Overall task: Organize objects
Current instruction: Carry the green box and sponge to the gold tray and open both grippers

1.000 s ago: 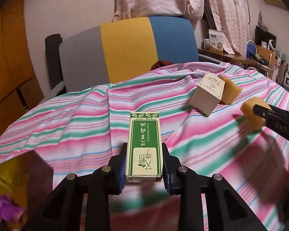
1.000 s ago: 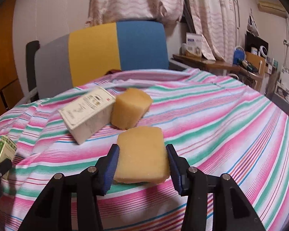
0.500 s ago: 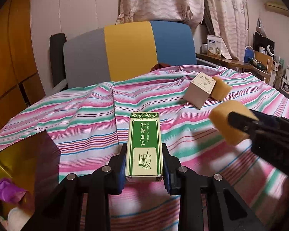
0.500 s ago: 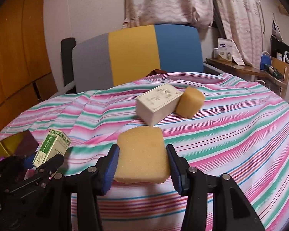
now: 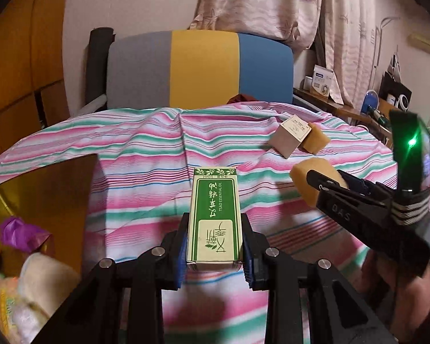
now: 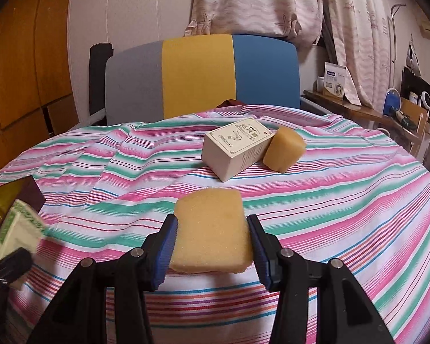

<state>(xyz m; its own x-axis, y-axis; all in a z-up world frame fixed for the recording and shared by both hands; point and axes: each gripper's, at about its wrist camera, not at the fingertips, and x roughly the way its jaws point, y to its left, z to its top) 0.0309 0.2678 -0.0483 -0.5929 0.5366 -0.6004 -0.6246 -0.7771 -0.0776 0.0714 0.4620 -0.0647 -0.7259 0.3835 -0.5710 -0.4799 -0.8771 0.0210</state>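
Striped pink, green and white cloth [image 6: 344, 200] spread over the whole work surface, creased toward 11 o'clock. Left gripper [image 5: 214, 248] clamped on a green and cream essential-oil box [image 5: 214, 215], blue pads pressed flat on both long sides, box lifted clear of the cloth and pointing toward 12 o'clock. Right gripper [image 6: 212, 248] clamped on a flat yellow sponge [image 6: 212, 232], pads squeezing its two edges, sponge held above the cloth. Seen from the left wrist, the same right gripper [image 5: 315, 183] reaching in from 3 o'clock with the sponge [image 5: 304, 177] at its tip, a green light glowing on the device strapped behind it. Seen from the right wrist, the green box [image 6: 17, 229] blurred at 9 o'clock, with the left gripper's black body just beneath it.

Resting on the cloth toward 1 o'clock of the held sponge: a beige carton [image 6: 236, 150] lying on its side, and a second, thicker sponge block [image 6: 283, 153] touching its right end. Both well apart from the two held things.

At 8 o'clock in the left wrist view, a gold-lined open box [image 5: 43, 189] with a purple wrapper [image 5: 17, 233] and pale packets inside, too blurred to tell more. Beyond the cloth at 12 o'clock, a chair back [image 5: 200, 68] in grey, yellow and blue panels, with pale curtains [image 6: 258, 0] hanging behind it. Cluttered wooden desk [image 6: 358, 109] at 2 o'clock.
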